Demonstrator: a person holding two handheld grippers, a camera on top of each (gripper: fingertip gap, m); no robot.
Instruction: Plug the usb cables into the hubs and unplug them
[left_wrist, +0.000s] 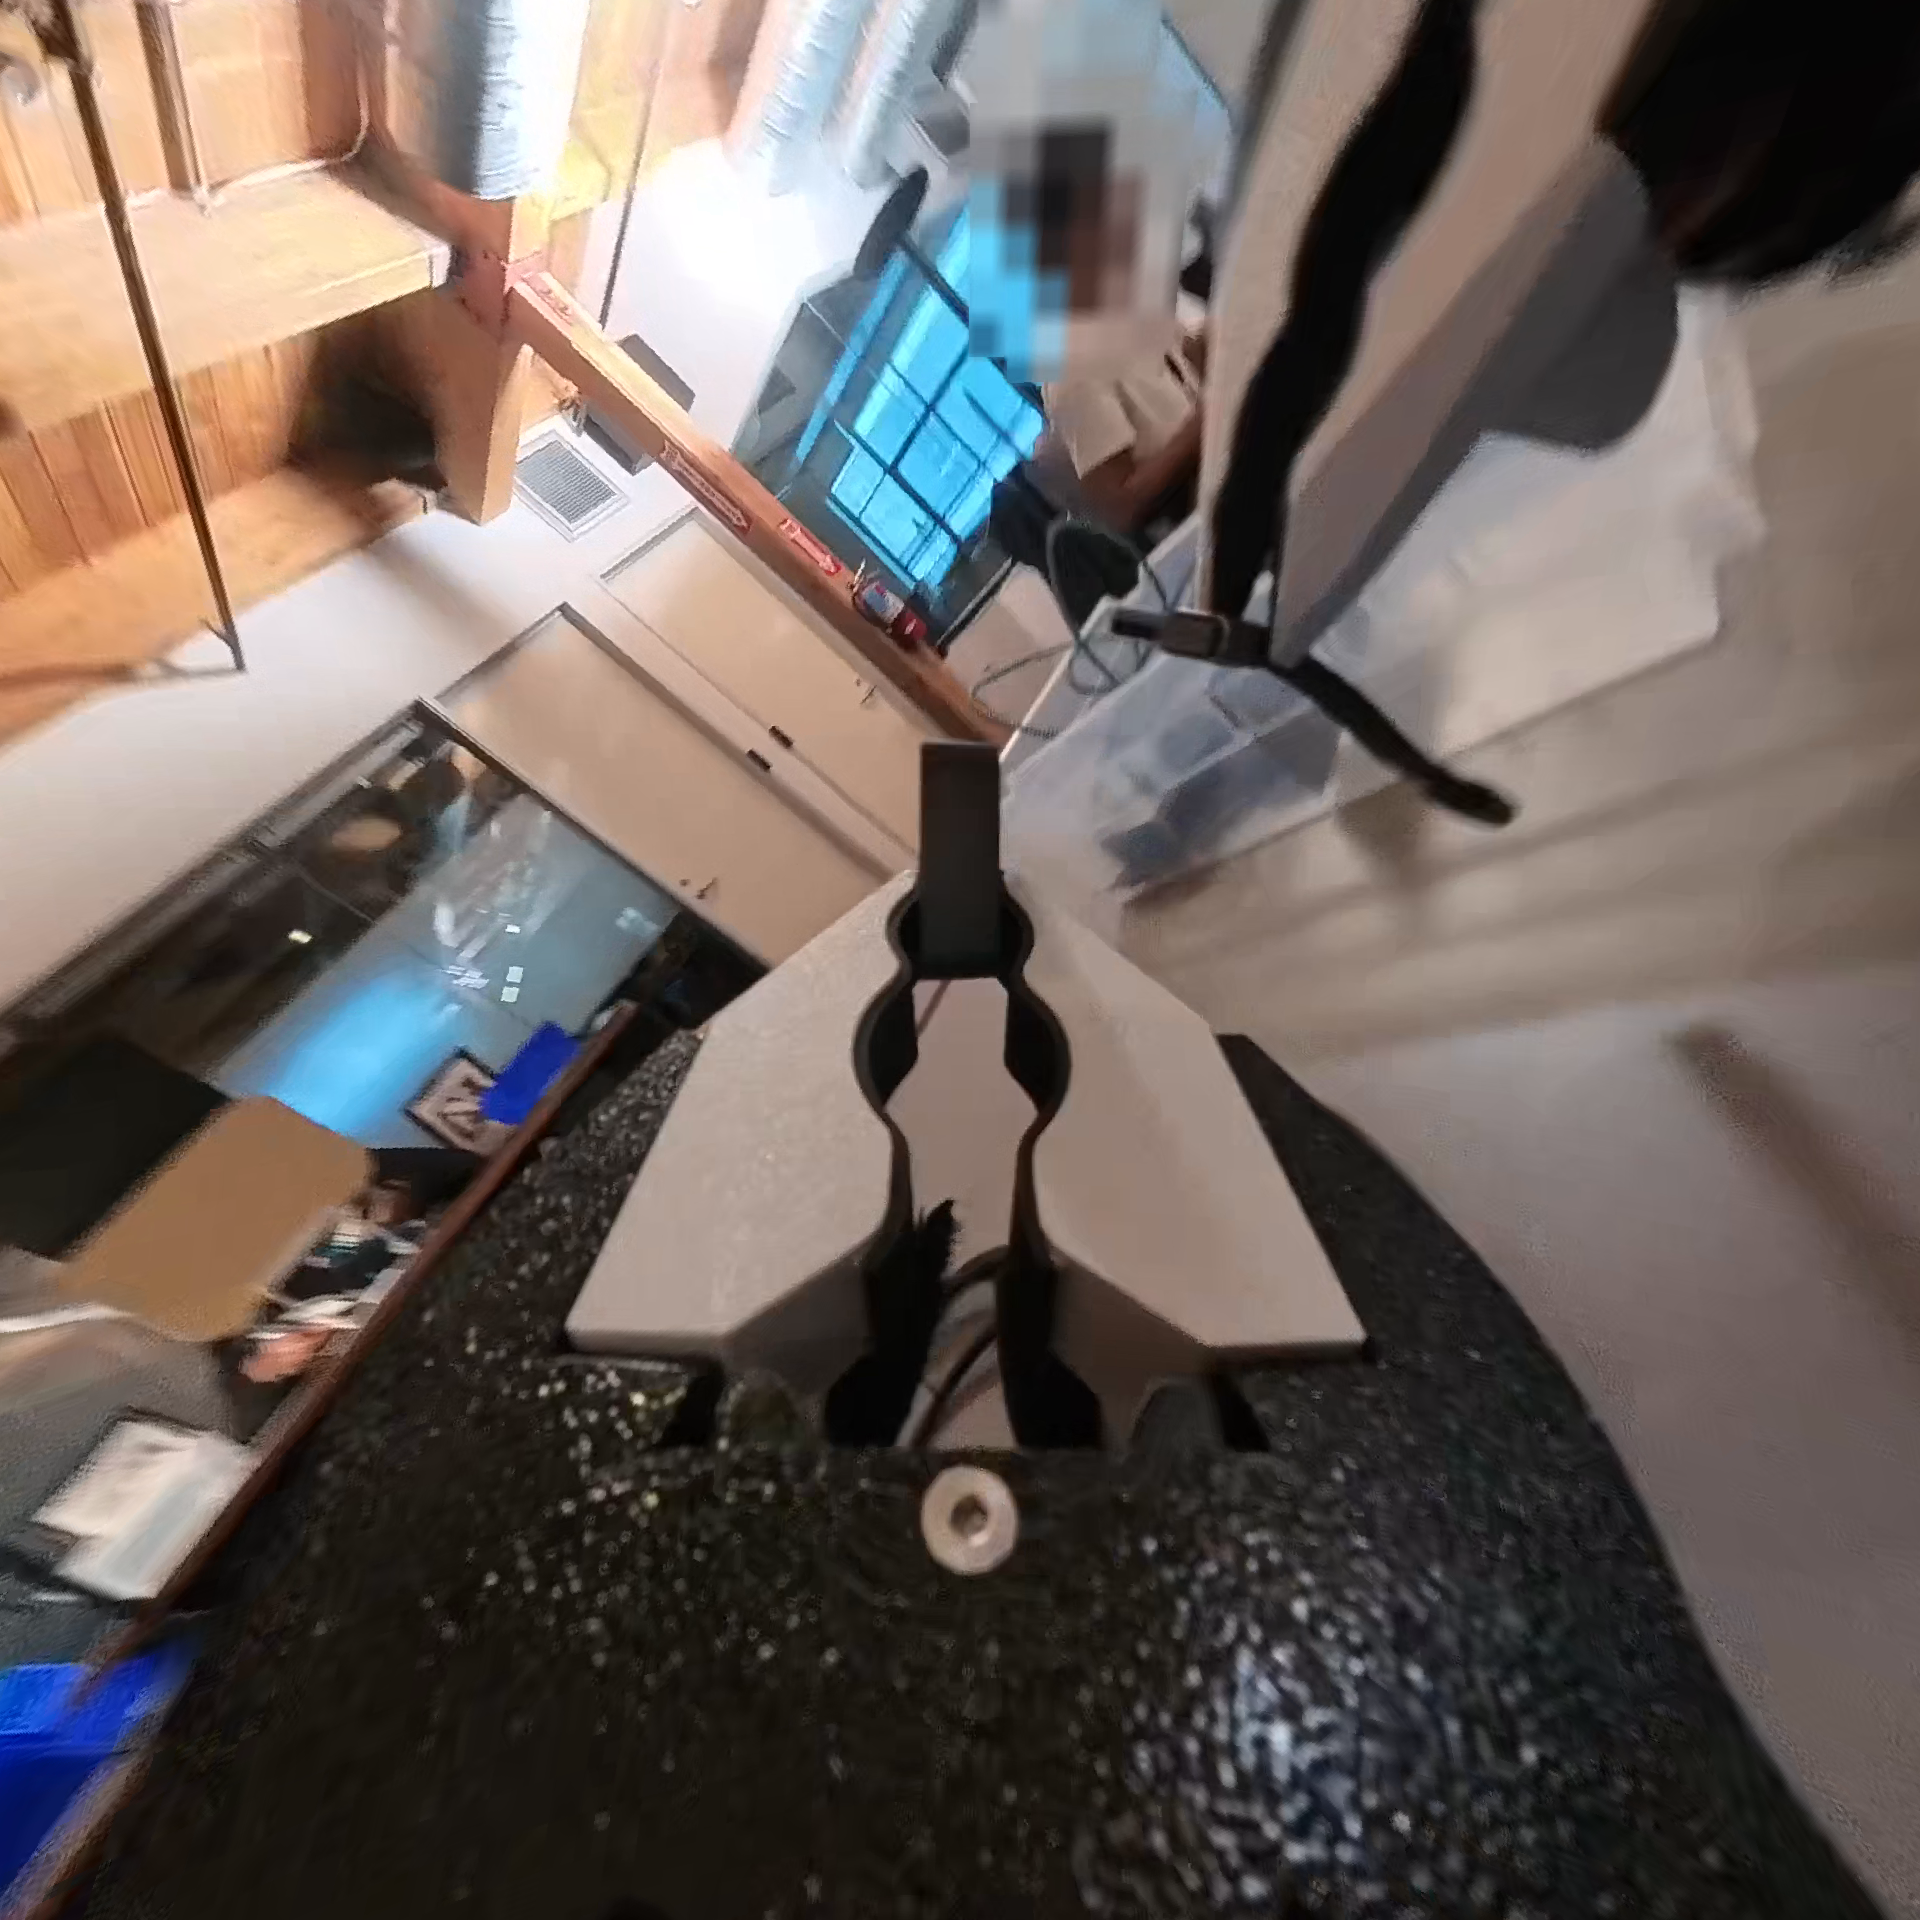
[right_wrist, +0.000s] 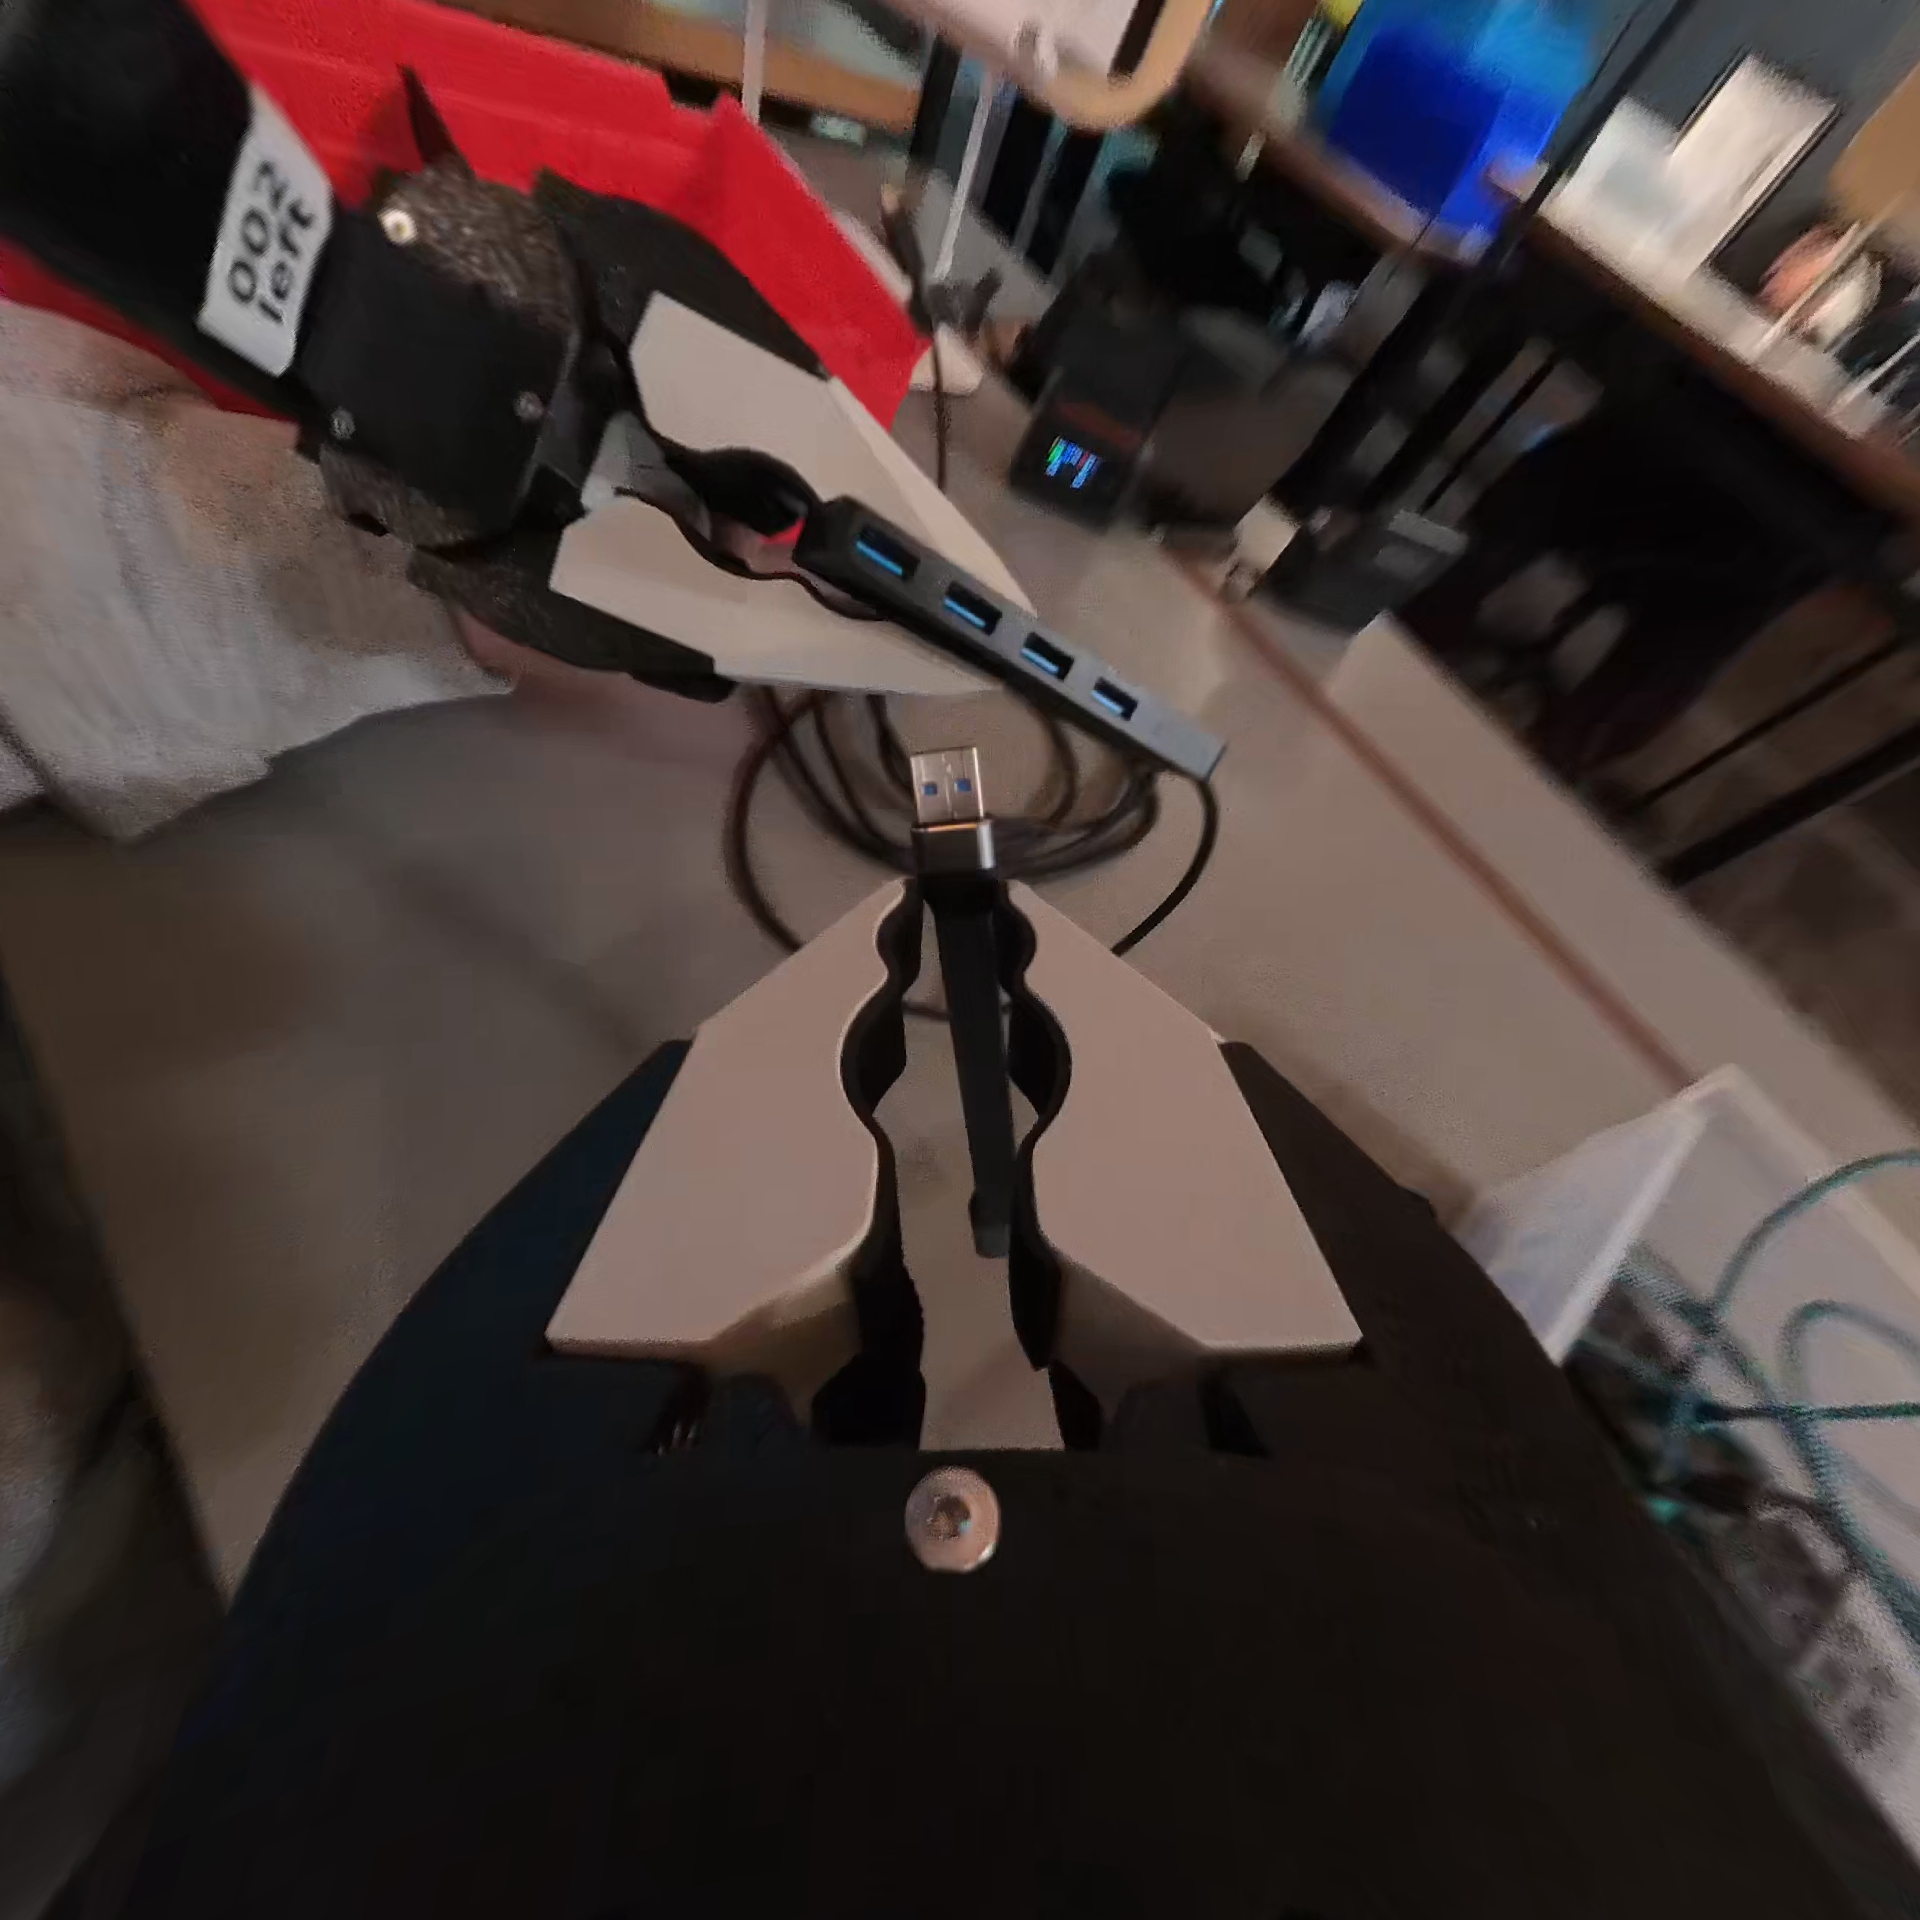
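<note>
My left gripper (left_wrist: 961, 914) is shut on a dark USB hub (left_wrist: 961, 831), seen end-on and sticking out past the fingertips. In the right wrist view the same gripper (right_wrist: 935, 665) holds the hub (right_wrist: 1039, 649) in the air, its several blue ports facing me. My right gripper (right_wrist: 956, 894) is shut on a short black USB cable (right_wrist: 977, 1039). Its silver plug (right_wrist: 948, 784) points up, just below the hub's end ports and apart from them. The right gripper also shows in the left wrist view (left_wrist: 1236, 634), with the plug (left_wrist: 1153, 627) pointing left.
A coil of black cable (right_wrist: 935, 831) lies on the beige table (right_wrist: 416, 883) under the hub. A clear plastic bin (right_wrist: 1714, 1299) with teal cables stands at the right. A red box (right_wrist: 623, 135) sits behind the left gripper. A person's pale sleeve (right_wrist: 156, 582) is at the left.
</note>
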